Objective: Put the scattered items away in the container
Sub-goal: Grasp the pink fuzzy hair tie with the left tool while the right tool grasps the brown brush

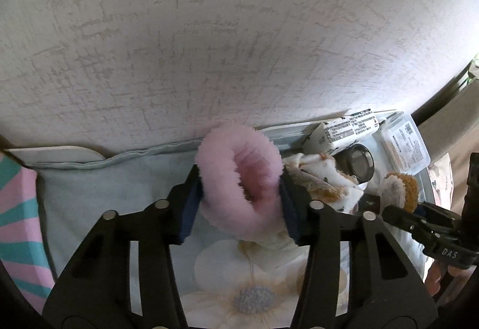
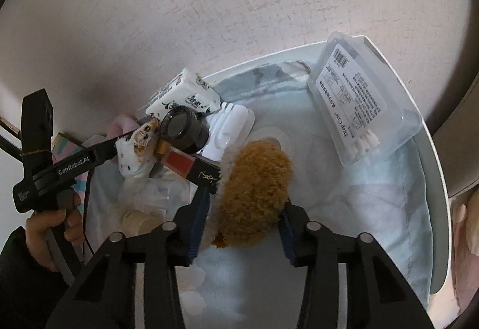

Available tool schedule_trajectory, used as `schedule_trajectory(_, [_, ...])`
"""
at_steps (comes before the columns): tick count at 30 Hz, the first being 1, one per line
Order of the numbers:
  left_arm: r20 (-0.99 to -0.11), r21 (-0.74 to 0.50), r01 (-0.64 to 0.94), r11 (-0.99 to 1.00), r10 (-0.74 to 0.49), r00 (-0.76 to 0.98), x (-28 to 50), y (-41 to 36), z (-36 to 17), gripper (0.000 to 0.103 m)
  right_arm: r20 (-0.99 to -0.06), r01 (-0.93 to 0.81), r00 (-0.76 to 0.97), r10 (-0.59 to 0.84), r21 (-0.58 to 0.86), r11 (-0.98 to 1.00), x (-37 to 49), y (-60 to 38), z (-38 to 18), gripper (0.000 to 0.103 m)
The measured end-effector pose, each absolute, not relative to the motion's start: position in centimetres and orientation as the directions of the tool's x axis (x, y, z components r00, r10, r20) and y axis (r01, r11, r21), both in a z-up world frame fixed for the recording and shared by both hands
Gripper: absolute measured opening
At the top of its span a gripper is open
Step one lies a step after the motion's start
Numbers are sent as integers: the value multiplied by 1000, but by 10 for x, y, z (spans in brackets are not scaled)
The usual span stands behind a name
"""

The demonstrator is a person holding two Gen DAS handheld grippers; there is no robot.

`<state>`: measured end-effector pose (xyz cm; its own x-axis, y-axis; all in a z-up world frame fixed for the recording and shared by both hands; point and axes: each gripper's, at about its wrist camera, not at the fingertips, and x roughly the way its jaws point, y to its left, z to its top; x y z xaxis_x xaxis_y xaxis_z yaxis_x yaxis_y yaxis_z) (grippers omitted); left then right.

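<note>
- Left gripper (image 1: 239, 194): fingers (image 1: 191, 203) clenched on a fluffy pink scrunchie (image 1: 236, 179), held over floral bedding (image 1: 248, 284).
- Right gripper (image 2: 242, 221): fingers (image 2: 197, 218) clenched on a brown plush scrunchie (image 2: 254, 194), low inside the white container (image 2: 431, 167).
- At 10 o'clock of the brown scrunchie lie a lipstick (image 2: 191, 166), a black jar (image 2: 182, 131) and a tissue pack (image 2: 185, 95); at 2 o'clock, a cotton swab box (image 2: 359, 104).

Container's (image 2: 431, 155) right half open; left crowded by jar (image 2: 182, 131).
</note>
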<state>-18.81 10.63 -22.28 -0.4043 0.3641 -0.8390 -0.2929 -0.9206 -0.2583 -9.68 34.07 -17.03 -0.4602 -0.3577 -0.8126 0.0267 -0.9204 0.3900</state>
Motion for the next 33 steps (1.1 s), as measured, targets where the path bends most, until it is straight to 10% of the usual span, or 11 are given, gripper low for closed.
schedule_trajectory(33, [-762,-264,-201,-943,331,-556,-87,-16,-59,40,-752,191,-555,-357,302,-934,-64,274,-31,32])
